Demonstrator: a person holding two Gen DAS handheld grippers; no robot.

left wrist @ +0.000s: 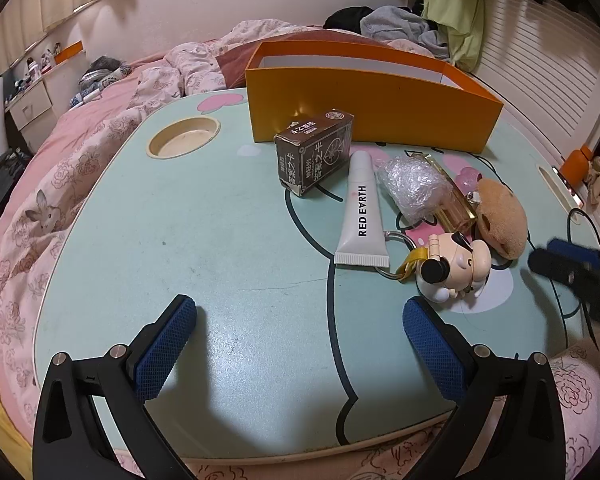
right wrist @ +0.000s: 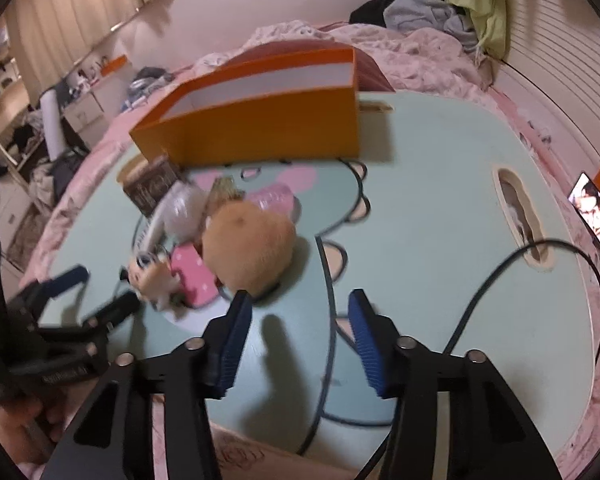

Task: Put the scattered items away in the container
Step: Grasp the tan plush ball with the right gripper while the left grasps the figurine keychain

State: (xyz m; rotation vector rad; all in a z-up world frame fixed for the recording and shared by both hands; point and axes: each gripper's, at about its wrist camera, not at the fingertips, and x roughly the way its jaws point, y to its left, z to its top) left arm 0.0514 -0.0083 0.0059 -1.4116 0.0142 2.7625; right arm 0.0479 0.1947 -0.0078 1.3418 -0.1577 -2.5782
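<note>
Both the left gripper [left wrist: 300,344] and right gripper [right wrist: 300,344] are being held apart, empty, at lower centre. Scattered items are lying below the tall orange cardboard container [left wrist: 364,112] at upper centre: a white plastic tube [left wrist: 362,216] and a tan plush toy [right wrist: 248,244].

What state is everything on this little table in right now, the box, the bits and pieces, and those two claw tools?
Orange box: upright, open-topped; nothing seen inside.
Brown card box: closed, lying against the orange box.
White tube: capped, lying flat.
Bubble wrap: crumpled.
Plush toy: lying on the table.
Figure keychain: toppled on its side.
Left gripper: jaws open, holding nothing.
Right gripper: jaws open, holding nothing.
</note>
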